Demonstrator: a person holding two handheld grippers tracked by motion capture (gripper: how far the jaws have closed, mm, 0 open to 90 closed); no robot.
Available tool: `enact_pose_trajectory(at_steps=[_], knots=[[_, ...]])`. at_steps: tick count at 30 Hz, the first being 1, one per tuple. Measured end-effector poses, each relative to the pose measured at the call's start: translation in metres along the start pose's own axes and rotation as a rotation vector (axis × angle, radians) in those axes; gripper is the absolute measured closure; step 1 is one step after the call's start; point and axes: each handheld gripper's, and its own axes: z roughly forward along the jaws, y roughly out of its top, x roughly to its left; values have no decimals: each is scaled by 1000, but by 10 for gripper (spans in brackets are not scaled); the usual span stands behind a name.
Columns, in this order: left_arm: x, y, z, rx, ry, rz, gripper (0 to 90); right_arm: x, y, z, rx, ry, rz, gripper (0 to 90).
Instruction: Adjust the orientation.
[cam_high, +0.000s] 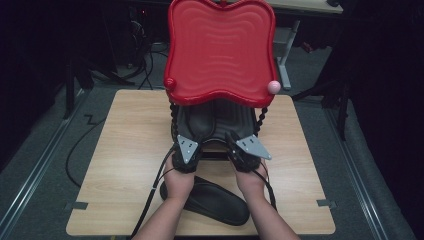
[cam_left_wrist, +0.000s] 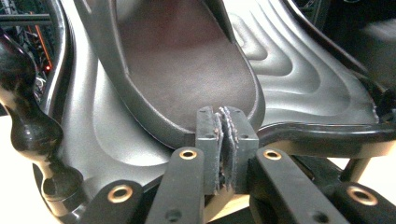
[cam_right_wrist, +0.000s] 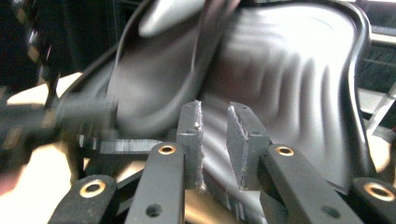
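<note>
Two ribbed wavy trays, red (cam_high: 220, 47) above glossy black (cam_high: 220, 122), on turned posts (cam_high: 173, 120)

Red tray (cam_high: 220, 50) overhangs the table (cam_high: 125, 165) at 12 o'clock, blocking overhead entry. Black shelf (cam_high: 215, 120) beneath it, beaded posts (cam_high: 173, 120) at 10 and 2. Black insole (cam_high: 215, 200) lies at 6, between the forearms. Bare tabletop at 9 and 3.

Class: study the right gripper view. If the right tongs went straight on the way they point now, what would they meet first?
Most likely the ridged wall of the black tray straight ahead of the right tongs. The jaws stand apart with nothing between them. The view is blurred, so depth is uncertain.
</note>
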Motion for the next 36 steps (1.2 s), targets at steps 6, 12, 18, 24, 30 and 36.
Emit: enact_pose_trajectory(at_steps=[6,12,18,24,30,36], knots=[[-2,2,0,8,7,18,849,-11,-28,-37,24,32,19,728],[4,3,-22,-5,-2,45,760,-12,-47,-61,67,79,29,636],[22,-21,-71,25,-6,88,660,-8,-70,-71,166,153,24,565],[40,-68,-127,82,5,19,606,-5,-79,-76,228,220,48,541],[51,-76,-135,113,3,-1,569,10,-73,-64,261,282,31,531],[53,-81,-138,121,-3,10,537,30,-73,-45,341,317,-26,588]])
